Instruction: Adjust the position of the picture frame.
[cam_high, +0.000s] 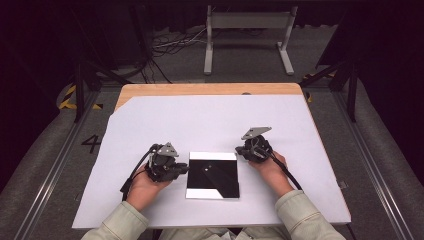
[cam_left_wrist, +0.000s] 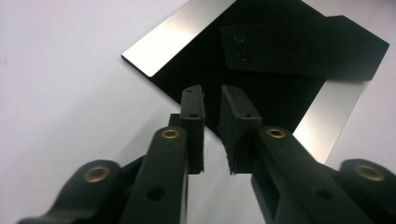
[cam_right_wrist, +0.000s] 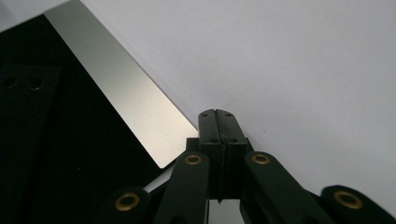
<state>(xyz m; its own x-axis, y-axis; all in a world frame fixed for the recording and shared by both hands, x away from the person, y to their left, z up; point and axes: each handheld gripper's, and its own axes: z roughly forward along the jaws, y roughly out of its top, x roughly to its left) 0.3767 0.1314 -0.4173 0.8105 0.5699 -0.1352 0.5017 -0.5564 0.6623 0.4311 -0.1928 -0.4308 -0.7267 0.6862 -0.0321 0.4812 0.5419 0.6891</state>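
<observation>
Both tools sit low over the bench (cam_high: 150, 107), a wooden top almost wholly covered by a white sheet (cam_high: 210, 120), with the person's sleeves and hands coming in from the near edge. Between the two tools lies a square glossy panel (cam_high: 214, 176), black across most of its face and silvery along its far edge and at its near left corner, flat on the white sheet close to the person's side.

Next in size, the left tool (cam_high: 182, 170) is held in the left hand (cam_high: 145, 187) just beside the panel's left edge, pointing toward it. In the left gripper view the left tool (cam_left_wrist: 212, 105) has its jaws slightly parted, with a narrow gap between the pads and nothing pinched in it; the tips hover over a corner of the black panel (cam_left_wrist: 261, 93), whose face mirrors a dark jaw shape.

The right tool (cam_high: 240, 152), held in the right hand (cam_high: 270, 170), rests at the panel's far right corner. In the right gripper view the right tool (cam_right_wrist: 218, 114) is fully closed, its pads pressed flat together and empty, the tips over the white sheet (cam_right_wrist: 280, 56) just beside the panel's silvery strip (cam_right_wrist: 126, 98).

Smallest, a black cable (cam_high: 131, 177) trails from the left tool toward the person.
</observation>
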